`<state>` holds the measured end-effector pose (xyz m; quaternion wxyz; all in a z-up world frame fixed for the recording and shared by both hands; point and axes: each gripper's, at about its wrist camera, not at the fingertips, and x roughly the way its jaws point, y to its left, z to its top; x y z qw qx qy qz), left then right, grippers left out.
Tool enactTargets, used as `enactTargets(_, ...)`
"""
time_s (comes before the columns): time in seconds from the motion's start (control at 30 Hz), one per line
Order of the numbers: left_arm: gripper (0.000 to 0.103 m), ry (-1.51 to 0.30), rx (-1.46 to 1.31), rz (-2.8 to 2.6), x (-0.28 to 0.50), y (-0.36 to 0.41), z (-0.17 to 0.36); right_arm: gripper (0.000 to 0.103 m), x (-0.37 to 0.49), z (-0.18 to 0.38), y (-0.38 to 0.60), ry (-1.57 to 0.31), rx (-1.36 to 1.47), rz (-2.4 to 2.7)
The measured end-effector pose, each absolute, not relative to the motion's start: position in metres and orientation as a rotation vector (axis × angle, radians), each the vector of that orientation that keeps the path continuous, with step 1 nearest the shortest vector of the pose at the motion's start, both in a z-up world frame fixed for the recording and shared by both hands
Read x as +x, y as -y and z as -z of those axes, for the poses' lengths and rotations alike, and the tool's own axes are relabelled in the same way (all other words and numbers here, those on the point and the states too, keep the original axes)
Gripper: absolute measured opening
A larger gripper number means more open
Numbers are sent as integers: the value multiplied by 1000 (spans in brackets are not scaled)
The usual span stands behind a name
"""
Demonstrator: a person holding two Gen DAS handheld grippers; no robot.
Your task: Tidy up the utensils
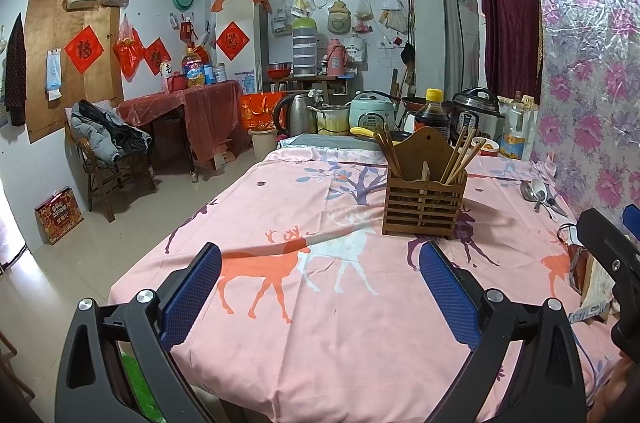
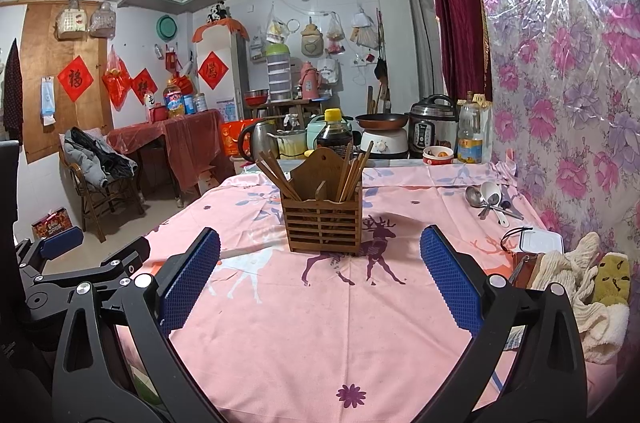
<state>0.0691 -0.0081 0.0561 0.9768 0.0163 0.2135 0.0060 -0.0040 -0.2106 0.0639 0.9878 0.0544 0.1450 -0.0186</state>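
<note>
With both the left gripper and right gripper spread wide and empty, the spoons lay heaped by the flowered wall, right of the wooden holder, handles pointing toward the camera, so one pinch risked dragging several tangled together.

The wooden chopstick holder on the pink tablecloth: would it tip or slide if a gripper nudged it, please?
The wooden holder looks light, being slatted, so it would probably slide. Tall chopsticks leaning outward may make it top-heavy, and the tablecloth could bunch underneath, encouraging a tip.
</note>
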Motion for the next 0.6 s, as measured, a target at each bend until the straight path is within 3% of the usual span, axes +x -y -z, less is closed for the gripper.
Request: enactTargets(0.6,97,-436,32,-10,68,11,-55,96,-5,-63,210,-290,108,38)
